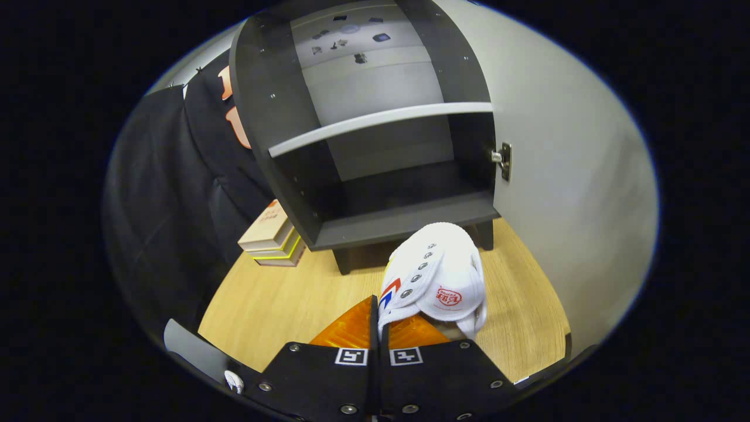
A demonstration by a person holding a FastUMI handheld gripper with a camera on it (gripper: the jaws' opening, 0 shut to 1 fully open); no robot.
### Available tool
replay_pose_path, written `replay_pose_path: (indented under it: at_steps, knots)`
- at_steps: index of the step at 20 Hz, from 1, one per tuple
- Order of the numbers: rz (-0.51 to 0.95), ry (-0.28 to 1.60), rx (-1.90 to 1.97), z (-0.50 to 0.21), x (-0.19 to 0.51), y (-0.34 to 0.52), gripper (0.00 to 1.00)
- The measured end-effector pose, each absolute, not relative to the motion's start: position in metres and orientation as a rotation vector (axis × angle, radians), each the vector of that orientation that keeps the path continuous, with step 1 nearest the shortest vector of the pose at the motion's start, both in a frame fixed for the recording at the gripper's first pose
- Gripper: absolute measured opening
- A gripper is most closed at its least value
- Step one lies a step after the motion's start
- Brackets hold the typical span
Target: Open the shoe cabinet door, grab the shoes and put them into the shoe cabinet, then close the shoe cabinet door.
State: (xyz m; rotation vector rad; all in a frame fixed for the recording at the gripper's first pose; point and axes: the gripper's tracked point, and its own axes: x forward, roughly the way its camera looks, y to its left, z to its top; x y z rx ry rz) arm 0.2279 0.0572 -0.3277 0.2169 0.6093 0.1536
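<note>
Gripper point(378, 328) fingers nearly closed, pinching the white canvas shoe point(436, 278) low in the frame. Open shoe cabinet point(375, 225) fills the top; stacked books point(272, 237) sit at its left.

Tool point(378, 331) clamped on white shoe point(436, 278) — just before open cabinet point(375, 123), btm shelf.

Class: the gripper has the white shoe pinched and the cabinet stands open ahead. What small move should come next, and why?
Probably carry the white shoe forward and slightly up into the shoe cabinet: the gripper is shut on its edge, the door is open, and the bottom compartment lies just beyond the shoe.
</note>
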Motion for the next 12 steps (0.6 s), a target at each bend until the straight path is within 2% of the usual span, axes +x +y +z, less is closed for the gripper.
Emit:
replay_pose_path:
  at_steps: [9,12]
  knots:
    - [0.193,0.44,0.222,-0.188,0.272,0.056,0.0]
    - [0.222,0.409,0.222,-0.161,0.297,0.066,0.0]
